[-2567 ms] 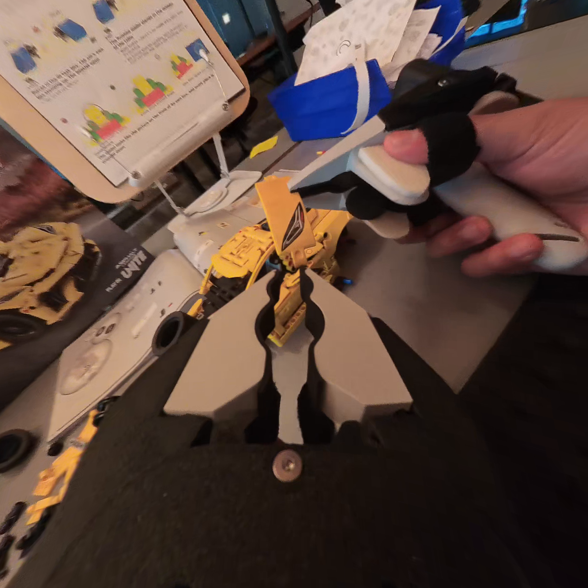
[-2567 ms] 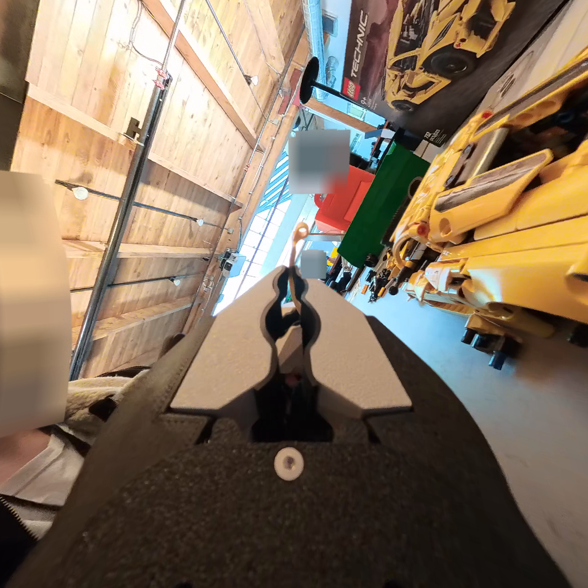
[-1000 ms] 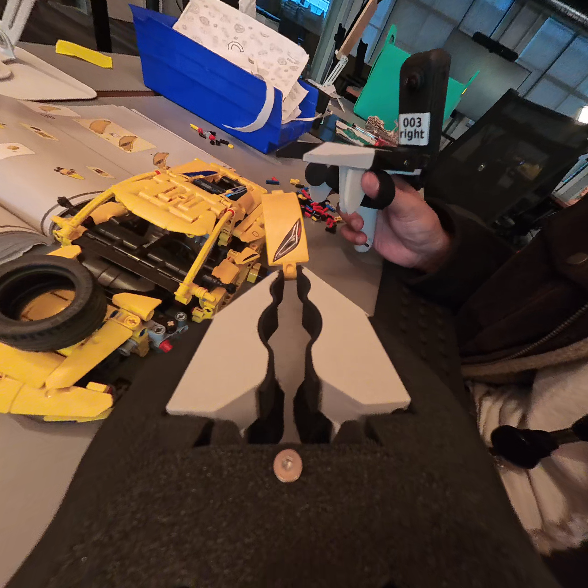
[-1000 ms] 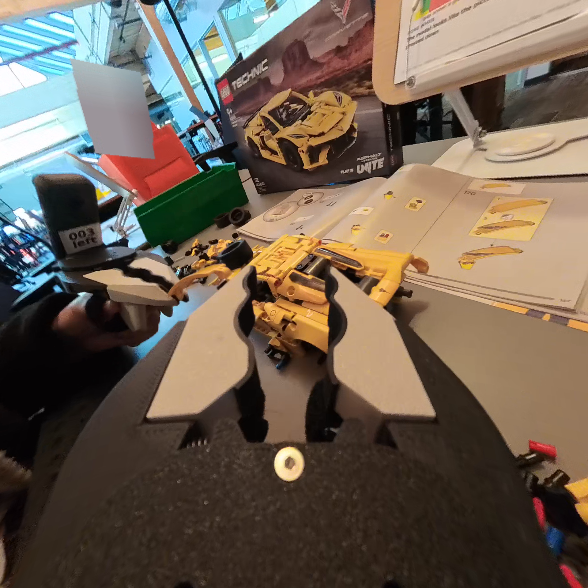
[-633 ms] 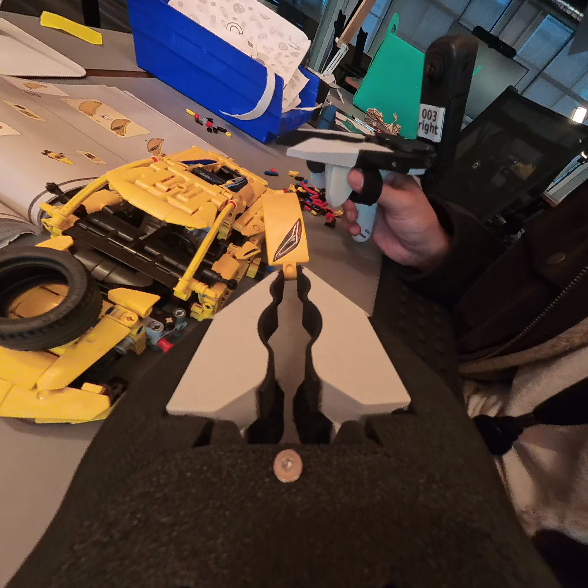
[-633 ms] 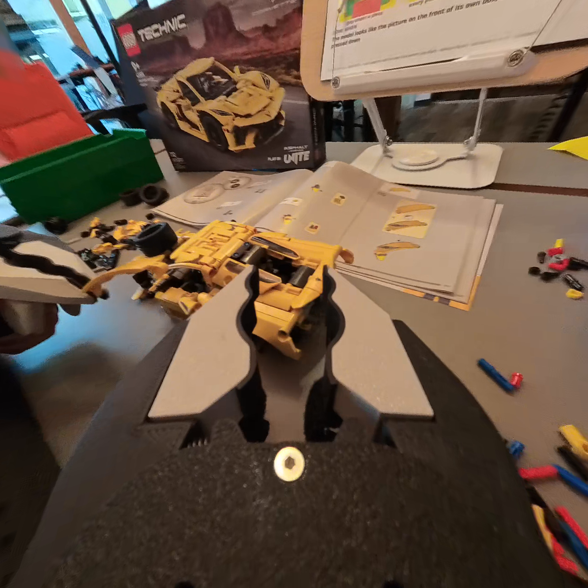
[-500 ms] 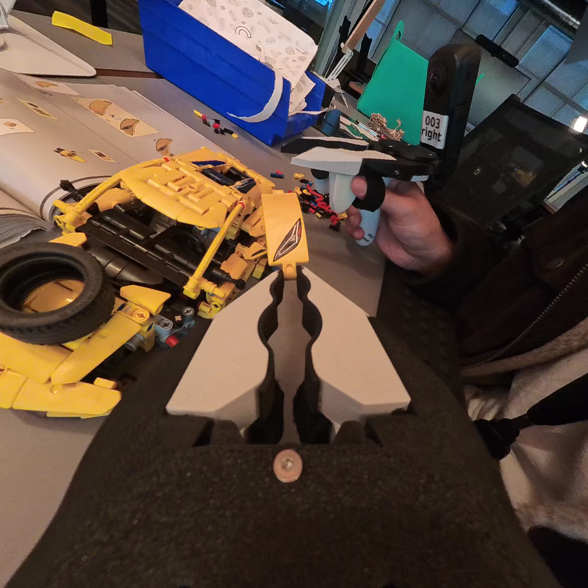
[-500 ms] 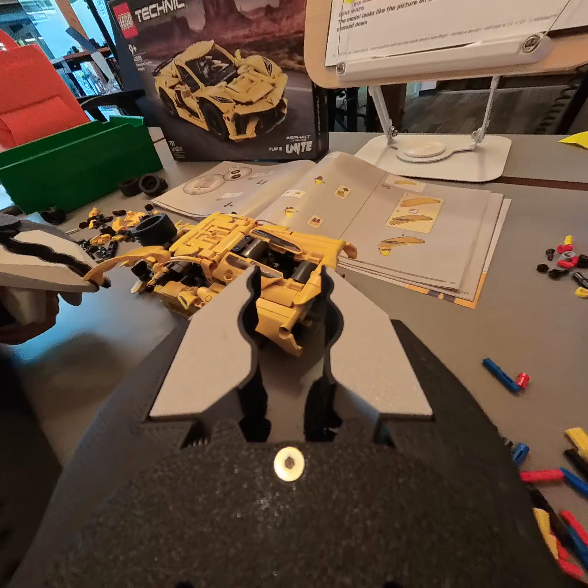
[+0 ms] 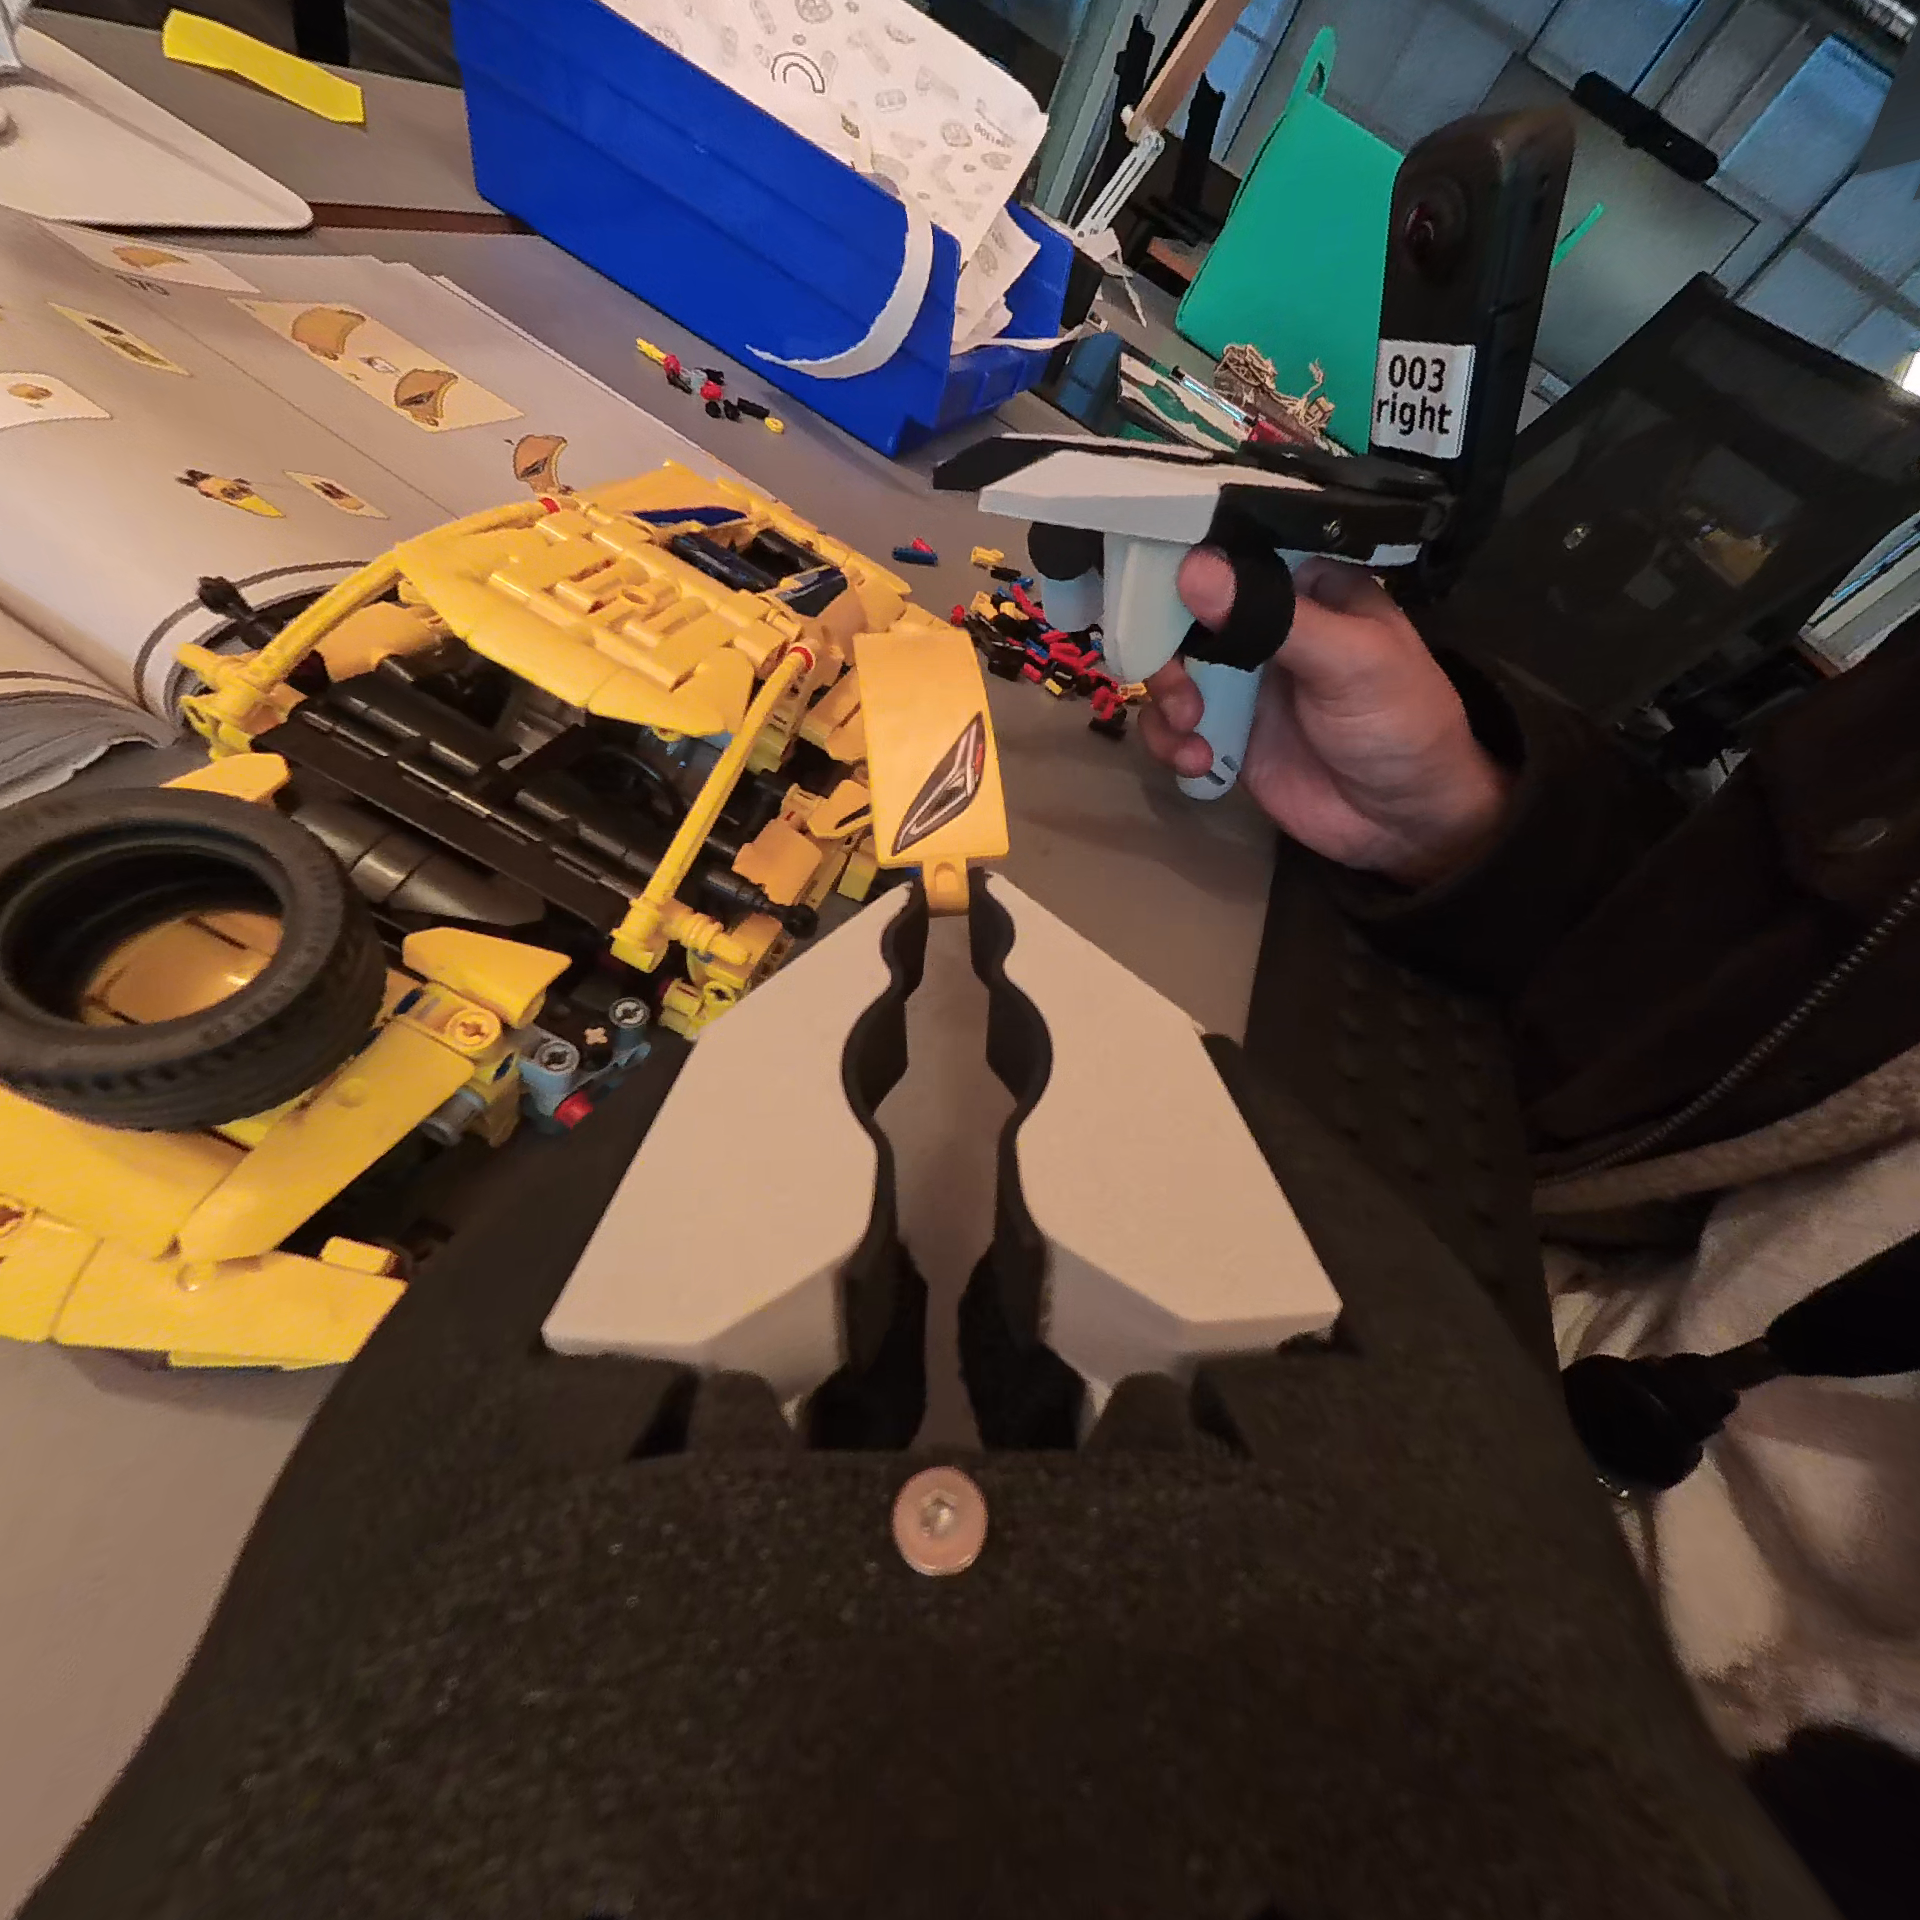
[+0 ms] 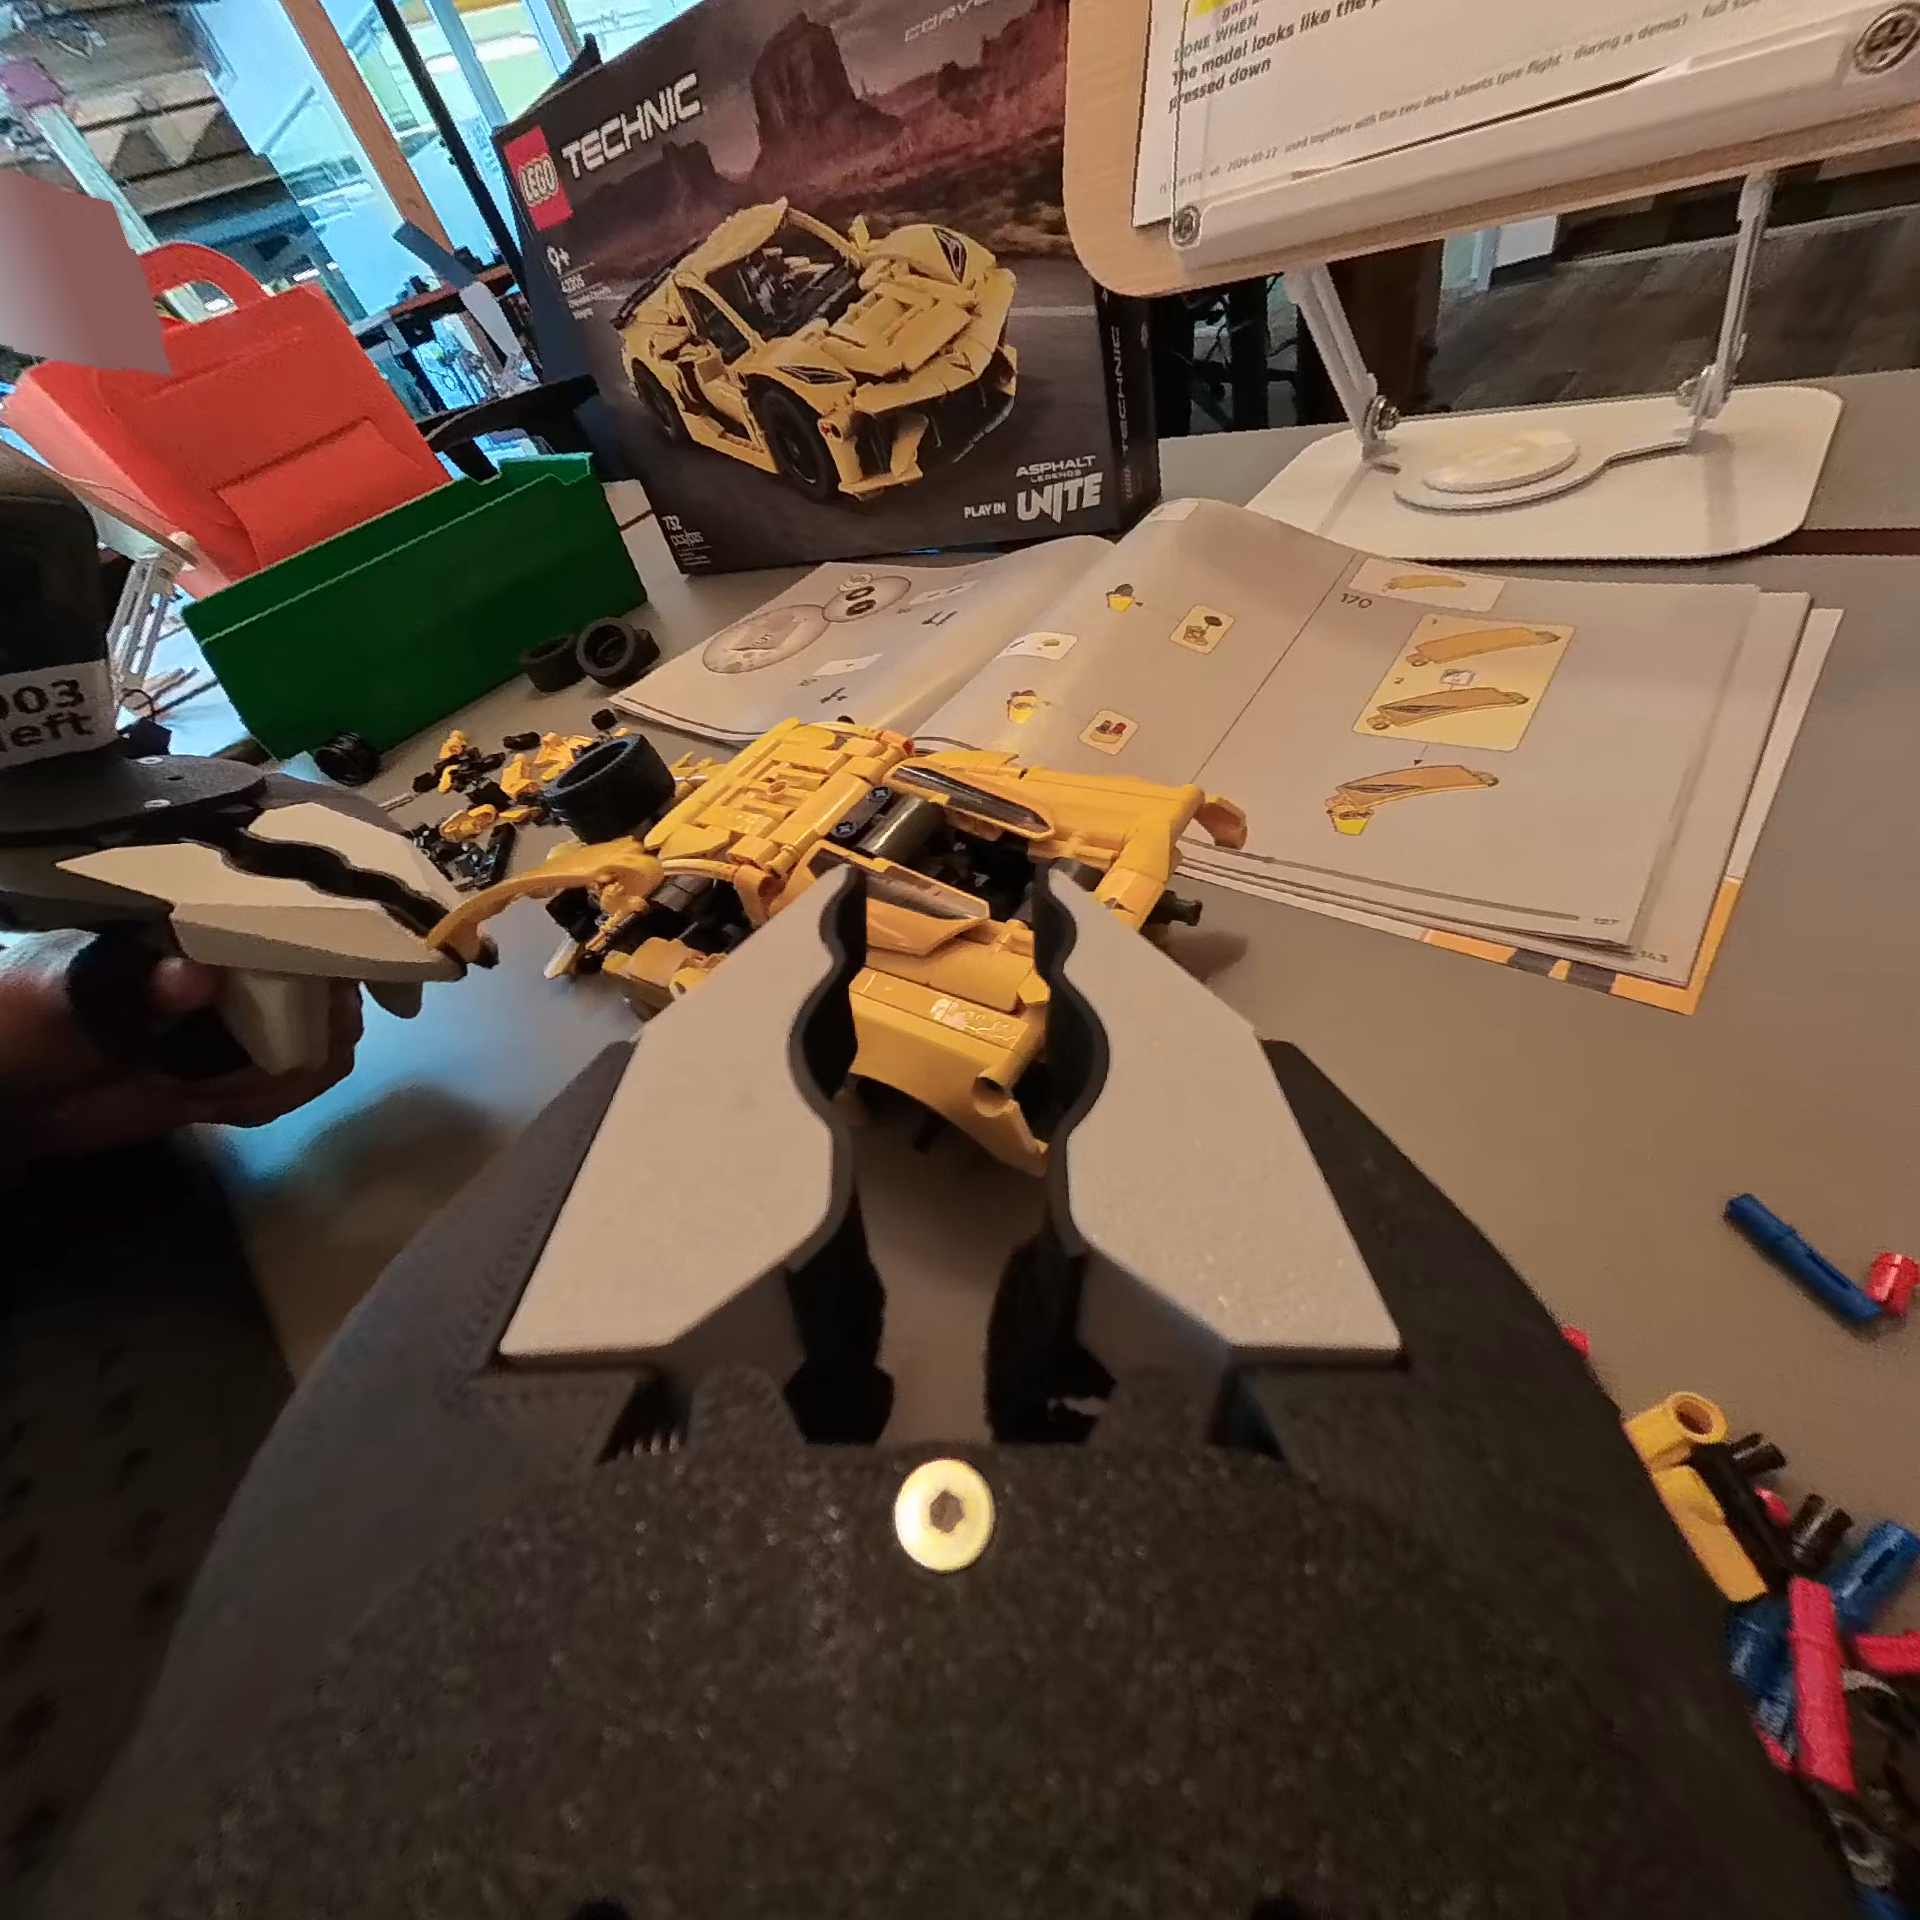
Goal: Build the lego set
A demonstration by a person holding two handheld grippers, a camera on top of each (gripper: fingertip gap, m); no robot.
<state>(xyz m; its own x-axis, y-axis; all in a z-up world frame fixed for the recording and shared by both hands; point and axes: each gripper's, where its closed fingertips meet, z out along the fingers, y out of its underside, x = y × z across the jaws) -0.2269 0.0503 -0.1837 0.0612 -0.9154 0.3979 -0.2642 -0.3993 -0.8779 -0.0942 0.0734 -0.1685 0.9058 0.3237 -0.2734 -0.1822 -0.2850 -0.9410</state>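
Room: workshop interior; windows and a dark post in the upper left of the right wrist view, dark panels and glazing in the upper right of the left wrist view.
Surface: grey table (image 10: pixel 1558 1091), matte, filling the middle of both views.
Set box: dark set box (image 10: pixel 831 291) showing a yellow car, upright at top centre of the right wrist view.
Blue bin: blue bin (image 9: pixel 727 208) holding printed paper, top centre of the left wrist view.
Green bin: green bin (image 10: pixel 416 613), centre left of the right wrist view, with an orange carrier (image 10: pixel 239 447) behind it.
Instruction booklet: instruction booklet (image 10: pixel 1299 717), lying open on the table behind the model.
Sheet stand: white sheet stand (image 10: pixel 1538 457), upper right of the right wrist view.
Lego car: yellow lego car (image 9: pixel 499 748), part-built, on the table at centre left of the left wrist view; a black tyre (image 9: pixel 166 966) lies on it at the left edge.
Left gripper: left gripper (image 9: pixel 943 896), jaws pinching the tab of a yellow panel (image 9: pixel 935 758) just beside the car.
Right gripper: right gripper (image 10: pixel 940 899), jaws spread, nothing between them, the car beyond.
Loose parts: small red, blue, black and yellow loose parts (image 10: pixel 1808 1600), lower right of the right wrist view.
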